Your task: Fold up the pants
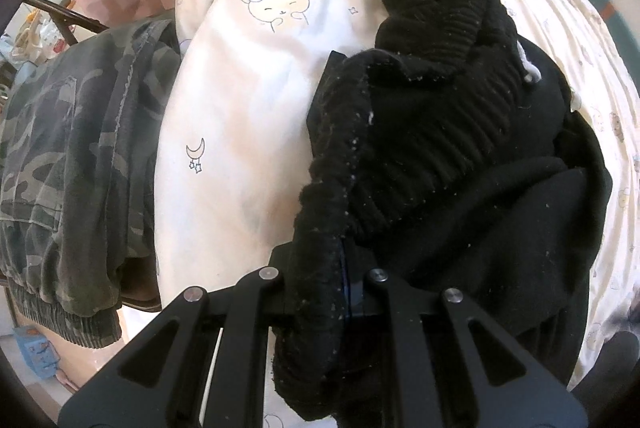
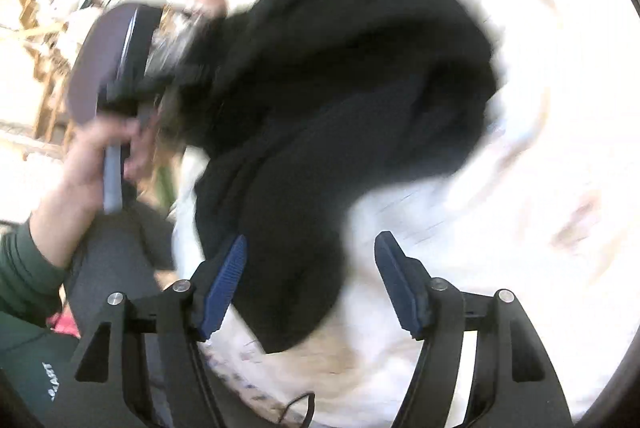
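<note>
While my left gripper [image 1: 344, 292] stays out of it, pinching the pants [image 1: 460, 155] at their ribbed hem, my right gripper [image 2: 310, 284] gapes empty over them on the bed [image 1: 248, 99]. Soft, limp, thick; grab edges.

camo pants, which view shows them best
The left wrist view. The camo pants lie sharp at its left edge on the cream bedding, with print, seam and ribbed cuff clear, apart from the black pants. The right wrist view is motion-blurred and shows no camo cloth that I can make out.
</note>
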### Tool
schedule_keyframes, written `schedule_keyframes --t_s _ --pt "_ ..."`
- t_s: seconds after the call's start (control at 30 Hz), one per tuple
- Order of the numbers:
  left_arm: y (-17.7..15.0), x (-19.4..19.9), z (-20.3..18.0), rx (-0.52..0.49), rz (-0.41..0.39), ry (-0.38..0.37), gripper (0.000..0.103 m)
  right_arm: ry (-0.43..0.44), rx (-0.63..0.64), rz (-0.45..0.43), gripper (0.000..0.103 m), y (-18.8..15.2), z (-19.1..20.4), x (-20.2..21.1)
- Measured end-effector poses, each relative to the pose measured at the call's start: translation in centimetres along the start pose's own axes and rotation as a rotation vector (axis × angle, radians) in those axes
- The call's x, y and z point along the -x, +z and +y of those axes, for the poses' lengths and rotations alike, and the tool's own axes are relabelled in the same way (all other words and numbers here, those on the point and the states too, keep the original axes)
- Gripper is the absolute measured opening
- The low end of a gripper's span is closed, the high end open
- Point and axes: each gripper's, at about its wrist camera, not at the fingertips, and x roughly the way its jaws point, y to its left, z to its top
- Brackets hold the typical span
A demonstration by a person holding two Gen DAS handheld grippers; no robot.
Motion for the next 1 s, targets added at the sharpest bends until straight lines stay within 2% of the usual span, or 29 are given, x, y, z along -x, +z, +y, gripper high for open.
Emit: schedule_keyframes --t_s 0.07,0.17,0.27,0.33,0.47,0.57,0.63,0.77,0.83,0.9,0.97,1.0 --pt "0.1 0.0 0.2 -0.003 0.001 -0.001 0.01 -0.062 -0.014 -0.056 0.078 3.2 -1.0 1.9" --pt "0.3 -0.1 0.5 0.016 0.012 -0.015 0.01 -0.06 -0.026 -0.128 0.078 9.7 -1.9 2.8" --pt "0.6 -0.3 1.2 0.024 0.019 -0.022 0.01 -0.035 -0.07 -0.16 0.078 16.2 -2.5 0.1" --pt "0.7 -0.4 1.2 0.016 0.018 -0.019 0.01 0.001 -0.15 -0.163 0.078 20.2 -3.5 -2.8" --pt "1.0 -0.4 1.6 0.019 0.02 -0.034 0.01 0.093 -0.28 -0.156 0.078 26.2 -4.6 -8.8" --pt "1.4 -0.6 2.0 0.024 0.031 -0.044 0.011 0.037 -0.298 -0.158 0.084 29.4 -4.2 -11.8" --pt "1.5 -0.9 2.4 0.044 0.044 -0.058 0.011 0.031 -0.301 -0.123 0.084 30.6 -4.7 -13.8" --pt "2.0 -1.1 2.3 0.036 0.045 -0.053 0.011 0.036 -0.253 -0.072 0.083 30.4 -3.9 -15.6" --pt "2.0 -1.2 1.8 0.025 0.04 -0.041 0.01 0.034 -0.209 -0.08 0.069 30.2 -3.0 -15.4" --pt "2.1 -1.1 1.4 0.001 0.026 -0.032 0.01 0.01 -0.163 -0.097 0.028 29.8 -2.2 -14.5" --pt "2.1 -0.6 1.1 -0.023 0.008 -0.028 0.01 0.009 -0.133 -0.133 0.014 29.0 -1.4 -12.6" --pt "2.1 -0.1 1.1 -0.032 -0.009 -0.028 0.01 0.007 -0.114 -0.159 0.012 28.7 -1.0 -11.5"
